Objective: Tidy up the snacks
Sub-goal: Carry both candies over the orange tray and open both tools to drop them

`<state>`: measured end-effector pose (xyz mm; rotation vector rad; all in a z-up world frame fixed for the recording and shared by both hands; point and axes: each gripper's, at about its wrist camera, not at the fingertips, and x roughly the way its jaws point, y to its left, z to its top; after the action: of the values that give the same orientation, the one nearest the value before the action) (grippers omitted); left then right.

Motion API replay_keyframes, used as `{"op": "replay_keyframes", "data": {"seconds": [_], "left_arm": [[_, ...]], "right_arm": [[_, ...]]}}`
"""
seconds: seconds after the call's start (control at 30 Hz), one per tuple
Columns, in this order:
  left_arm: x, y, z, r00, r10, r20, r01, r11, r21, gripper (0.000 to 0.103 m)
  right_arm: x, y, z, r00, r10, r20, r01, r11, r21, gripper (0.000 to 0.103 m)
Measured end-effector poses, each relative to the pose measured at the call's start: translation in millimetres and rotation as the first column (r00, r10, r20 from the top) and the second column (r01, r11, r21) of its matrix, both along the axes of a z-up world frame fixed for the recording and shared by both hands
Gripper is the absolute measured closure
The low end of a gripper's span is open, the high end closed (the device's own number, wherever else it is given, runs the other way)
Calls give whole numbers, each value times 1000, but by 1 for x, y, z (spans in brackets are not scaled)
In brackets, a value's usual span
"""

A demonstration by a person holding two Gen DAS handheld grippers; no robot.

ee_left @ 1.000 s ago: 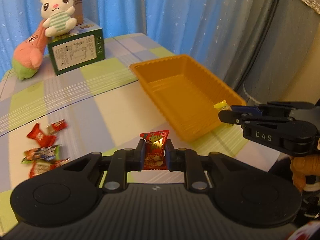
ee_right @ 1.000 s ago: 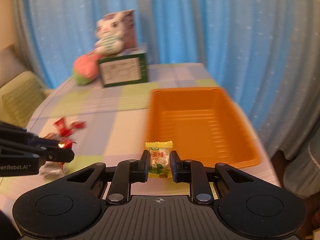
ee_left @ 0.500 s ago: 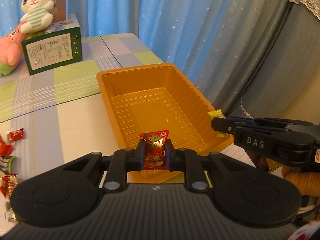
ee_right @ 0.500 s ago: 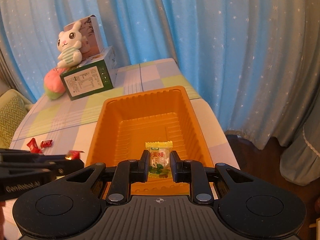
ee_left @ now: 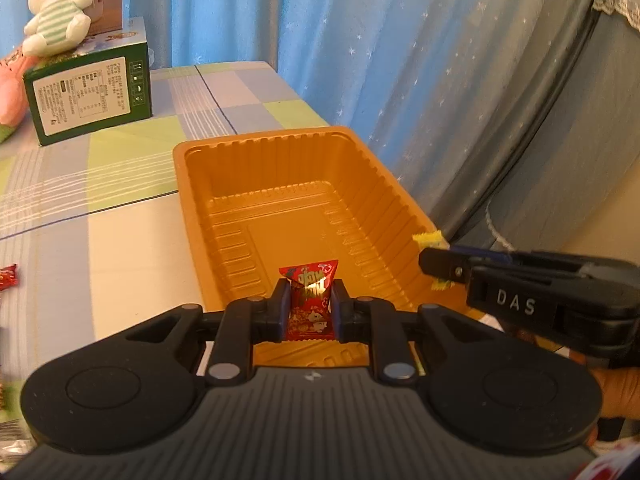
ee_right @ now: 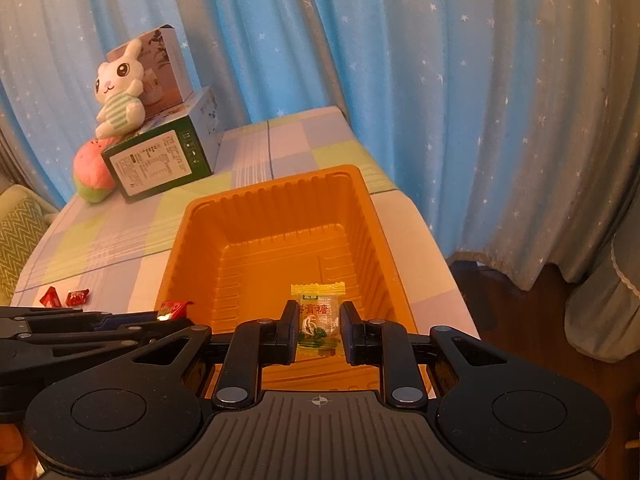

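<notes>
Over the near end of the orange tray point(ee_left: 256, 148) we read "DAS" on the side of the right gripper point(ee_left: 430, 268) in the left wrist view. That gripper point(ee_right: 318, 322) is clenched on a yellow candy point(ee_right: 318, 318) printed with red Chinese characters. The left gripper point(ee_left: 307, 312) pinches a red snack packet point(ee_left: 309, 304) with gold lettering we cannot read. Only the right wrist view shows two loose red candies point(ee_right: 66, 298) on the checked tablecloth point(ee_right: 120, 240), left of the tray. Both grippers point forward, side by side.
</notes>
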<state>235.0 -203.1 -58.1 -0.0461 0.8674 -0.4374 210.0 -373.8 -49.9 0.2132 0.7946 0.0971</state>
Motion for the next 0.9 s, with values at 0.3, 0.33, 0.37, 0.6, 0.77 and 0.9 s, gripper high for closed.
{"op": "replay_keyframes", "data": {"seconds": [0.3,0.33,0.37,0.6,0.77,0.9], "left_arm": [[-15,22,-7,999,51,-14,-50,999,21,75],[-17,25,-6,998,60,-13,-60,998,22,75],[-20,28,-6,997,70,-13,-70,997,20,75],[-33,47,2,994,106,10,-106,994,17,66],[-44,60,8,992,120,34,-121,992,33,48],[-56,71,12,991,130,41,-131,991,38,43]], "right_arm": [[2,-3,-4,1000,-2,-22,3,999,32,81],[2,-2,-5,1000,-2,-24,2,999,35,81],[3,-1,-4,1000,0,-24,1,999,39,81],[7,5,4,1000,8,25,-10,998,67,80],[4,-1,11,998,-35,57,26,990,142,35],[-11,-1,18,997,-50,57,42,990,132,35]]}}
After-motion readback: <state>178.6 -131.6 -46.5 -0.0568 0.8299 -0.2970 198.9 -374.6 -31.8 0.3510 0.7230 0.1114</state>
